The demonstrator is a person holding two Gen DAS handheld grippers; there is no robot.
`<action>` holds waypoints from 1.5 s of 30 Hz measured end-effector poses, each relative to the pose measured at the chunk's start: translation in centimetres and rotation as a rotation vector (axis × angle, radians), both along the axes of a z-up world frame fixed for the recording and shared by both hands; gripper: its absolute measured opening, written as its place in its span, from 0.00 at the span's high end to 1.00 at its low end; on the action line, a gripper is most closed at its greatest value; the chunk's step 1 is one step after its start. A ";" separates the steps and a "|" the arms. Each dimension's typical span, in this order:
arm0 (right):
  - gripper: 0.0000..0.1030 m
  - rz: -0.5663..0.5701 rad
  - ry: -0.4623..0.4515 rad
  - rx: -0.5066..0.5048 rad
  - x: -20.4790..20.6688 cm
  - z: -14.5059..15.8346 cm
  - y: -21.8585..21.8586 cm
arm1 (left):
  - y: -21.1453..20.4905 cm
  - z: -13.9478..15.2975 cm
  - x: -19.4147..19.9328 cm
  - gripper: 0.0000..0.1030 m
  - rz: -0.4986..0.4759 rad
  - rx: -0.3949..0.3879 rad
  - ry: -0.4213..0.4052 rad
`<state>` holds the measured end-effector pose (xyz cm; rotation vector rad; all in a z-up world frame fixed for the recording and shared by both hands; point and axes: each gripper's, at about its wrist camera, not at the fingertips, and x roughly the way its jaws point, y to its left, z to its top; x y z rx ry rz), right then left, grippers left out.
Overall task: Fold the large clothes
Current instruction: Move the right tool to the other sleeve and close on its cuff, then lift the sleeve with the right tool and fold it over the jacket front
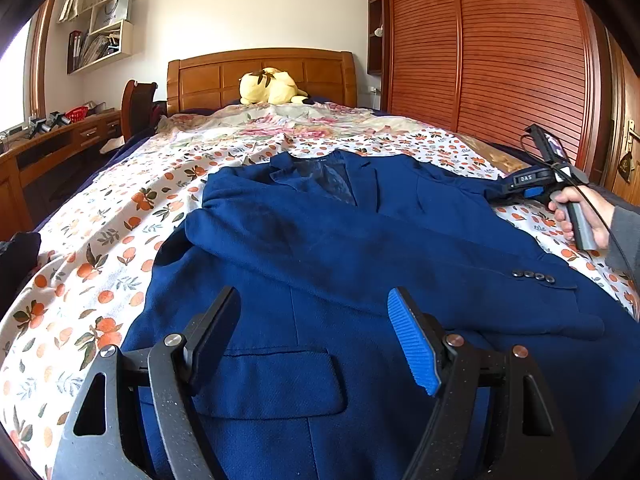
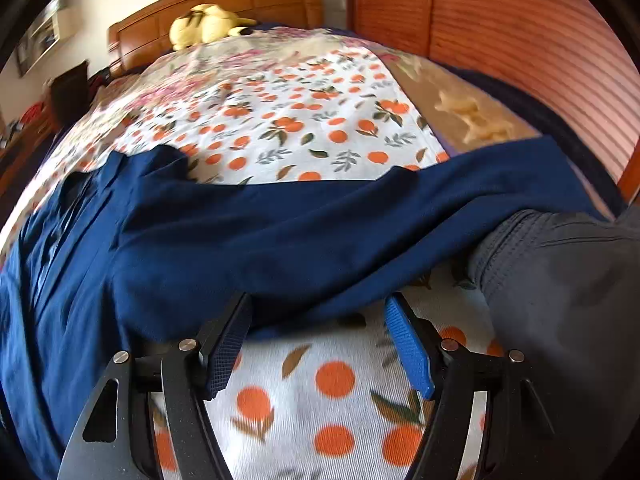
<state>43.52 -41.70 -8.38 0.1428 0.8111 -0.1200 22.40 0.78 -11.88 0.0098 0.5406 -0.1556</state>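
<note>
Lying flat on orange-print sheet (image 1: 100, 240): navy woven blazer (image 1: 320, 240); left tool (image 1: 316, 336) & right tool (image 2: 316, 340) look released, empty.

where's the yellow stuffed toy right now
The yellow stuffed toy sits at the far end of the bed against the wooden headboard, beyond the blue jacket; the right wrist view shows it upper left.

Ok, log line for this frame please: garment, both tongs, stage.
garment: blue blazer flat on bed, one sleeve folded across | left tongs: open, empty | right tongs: open at other sleeve | stage: folding
</note>
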 end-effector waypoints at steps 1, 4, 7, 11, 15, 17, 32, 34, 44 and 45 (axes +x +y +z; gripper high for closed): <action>0.31 -0.010 0.006 -0.013 0.3 -0.1 -0.1 | 0.0 0.0 0.0 0.25 -0.001 -0.001 0.002; 0.41 -0.013 0.016 -0.064 1.2 -0.4 0.3 | 0.0 -0.1 0.2 0.25 -0.002 0.000 0.007; 0.79 0.010 0.027 -0.092 1.7 -0.3 1.0 | -0.2 -0.1 0.2 0.25 0.001 0.008 0.013; 0.94 0.069 -0.016 -0.145 1.7 1.0 2.1 | -0.2 -0.1 0.3 0.25 0.001 0.006 0.013; 0.96 0.141 -0.123 -0.157 0.3 3.6 3.6 | -0.2 -0.2 0.3 0.25 0.001 0.006 0.012; 0.96 0.196 -0.165 -0.159 -0.8 4.8 5.0 | -0.2 -0.1 0.3 0.25 0.002 0.007 0.012; 0.96 0.530 -0.112 -0.169 -8.2 0.7 14.2 | -0.2 -0.3 0.4 0.25 0.007 0.009 0.015; 0.96 0.516 -0.094 -0.170 -8.0 0.1 13.7 | -0.1 -0.4 0.3 0.25 0.007 0.006 0.016; 0.75 0.435 -0.099 -0.118 -9.0 2.9 13.1 | -0.1 -0.2 0.3 0.25 0.003 0.008 0.017; 0.66 0.430 -0.119 -0.117 -9.5 3.4 12.8 | -0.1 -0.2 0.2 0.25 0.002 0.009 0.017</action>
